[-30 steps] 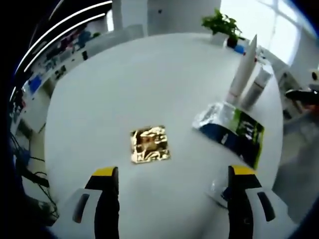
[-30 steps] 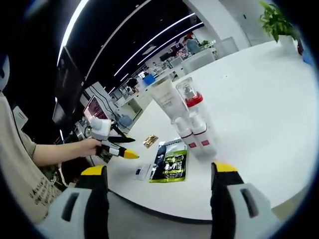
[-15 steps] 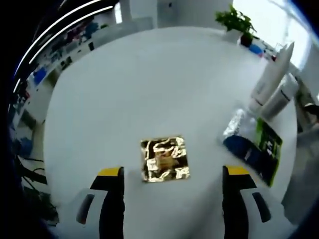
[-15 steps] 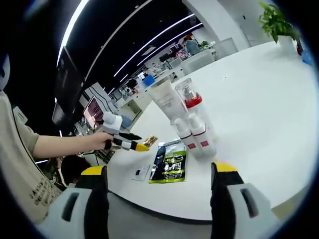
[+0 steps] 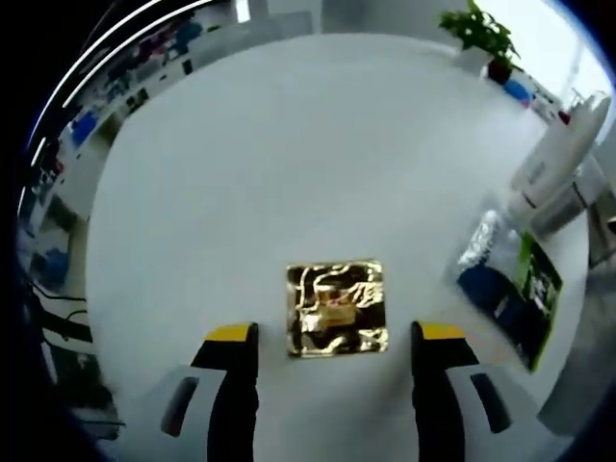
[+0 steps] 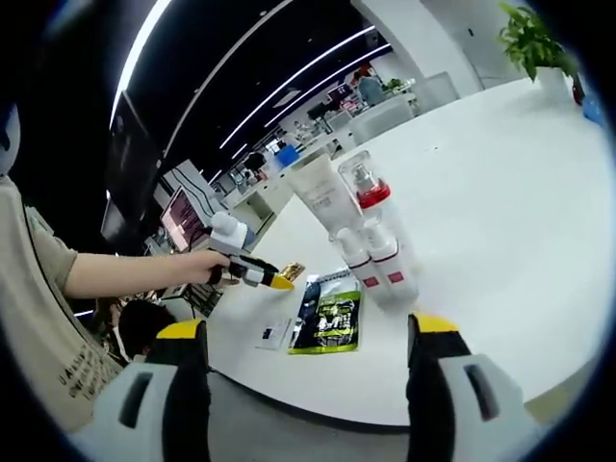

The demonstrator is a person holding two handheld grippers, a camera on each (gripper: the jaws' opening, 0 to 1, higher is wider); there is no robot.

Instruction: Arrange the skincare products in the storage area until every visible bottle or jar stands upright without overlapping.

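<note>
While your left tongs (image 5: 332,351) hover spread over the round white worktop (image 5: 289,154), their yellow-tipped jaws stand either side of a flat gold foil sachet (image 5: 337,308), which lies between them but is not yet gripped. The step in hand reads as an approach to this sachet. The next move calls for lowering the jaws until they straddle its edges and closing gently, since thin foil lying flat offers little to pinch and may slide or crumple.

Your right tongs (image 6: 308,361) are likewise spread and hold nothing, poised near the worktop's edge. From the right gripper view, the left tongs (image 6: 268,279) reach in from the left, held in your hand (image 6: 207,268), their tip just beside the gold sachet (image 6: 292,272).

The skincare products stand grouped well apart from the sachet. A tall white tube (image 6: 322,197), a clear pump bottle with a red collar (image 6: 369,192) and two small white bottles with red labels (image 6: 380,260) all appear upright and close together; whether they touch cannot be told. Just in front of them lie a green and black pouch (image 6: 332,318) and a small flat white packet (image 6: 274,332), both flat on the worktop. In the left gripper view the same pouch (image 5: 515,289) and tube (image 5: 563,144) sit at the right.

No tray, box or other container is visible, so the storage area itself cannot be identified. A potted plant (image 5: 476,29) stands at the far edge.
</note>
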